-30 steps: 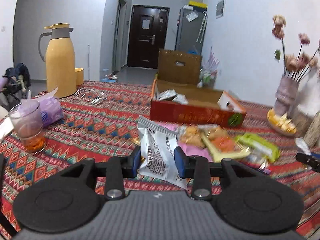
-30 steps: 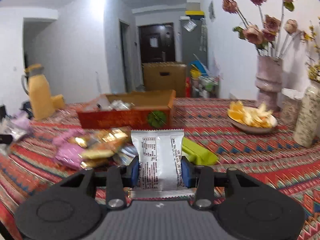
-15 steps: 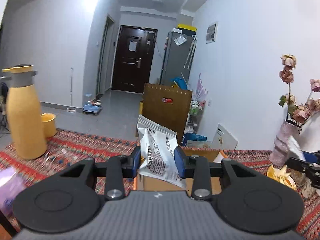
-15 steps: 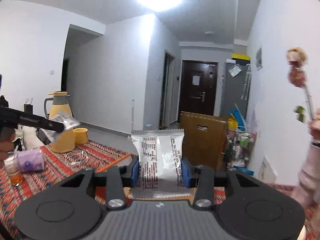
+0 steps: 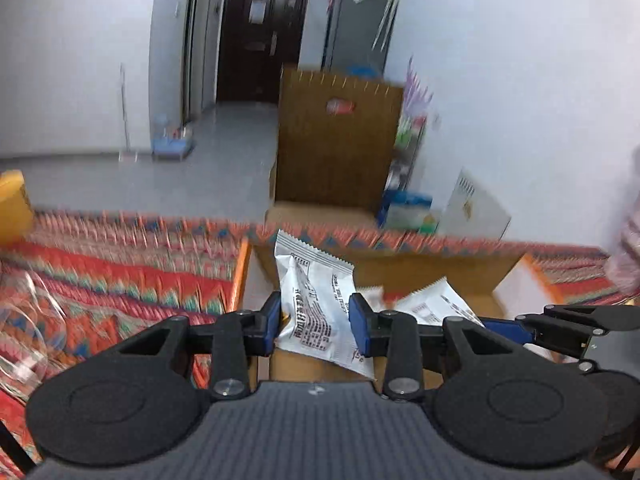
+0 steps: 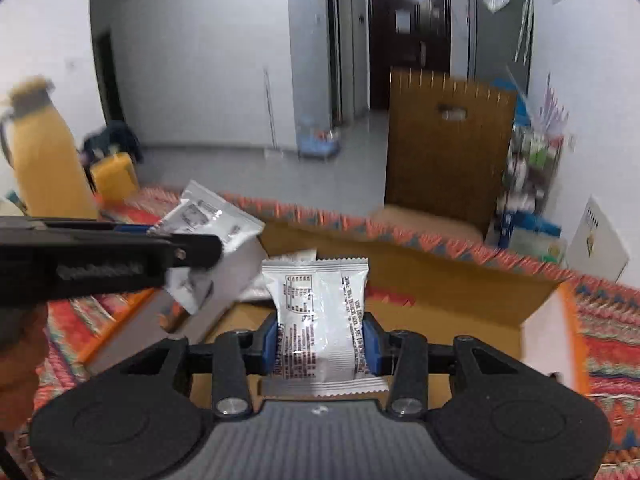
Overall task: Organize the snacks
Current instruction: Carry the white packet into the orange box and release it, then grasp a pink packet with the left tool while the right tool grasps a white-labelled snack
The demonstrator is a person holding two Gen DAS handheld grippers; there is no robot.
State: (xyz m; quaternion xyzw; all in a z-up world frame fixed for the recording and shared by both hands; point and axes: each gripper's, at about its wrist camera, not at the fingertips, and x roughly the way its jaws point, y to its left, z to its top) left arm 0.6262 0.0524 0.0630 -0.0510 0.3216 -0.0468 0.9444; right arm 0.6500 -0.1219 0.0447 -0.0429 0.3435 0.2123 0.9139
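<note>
Two grippers are each clamping a silver packet: the left gripper (image 5: 314, 322) is pinching its packet (image 5: 316, 304) crookedly, the right gripper (image 6: 320, 344) is gripping its packet (image 6: 318, 316) upright. Both are hanging over the open box (image 6: 460, 280) on the worktop (image 6: 600, 320). To do this well, I reckon each should be lowering near the box floor before letting go, keeping apart so the packets are not colliding.

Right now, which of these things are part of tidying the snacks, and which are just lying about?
Part of the job:
- silver-white snack packet clamped in the left gripper
- matching silver packet in the right gripper
- open brown cardboard box beneath both

Just lying about:
- yellow thermos jug
- red patterned tablecloth
- tall brown cardboard panel
</note>
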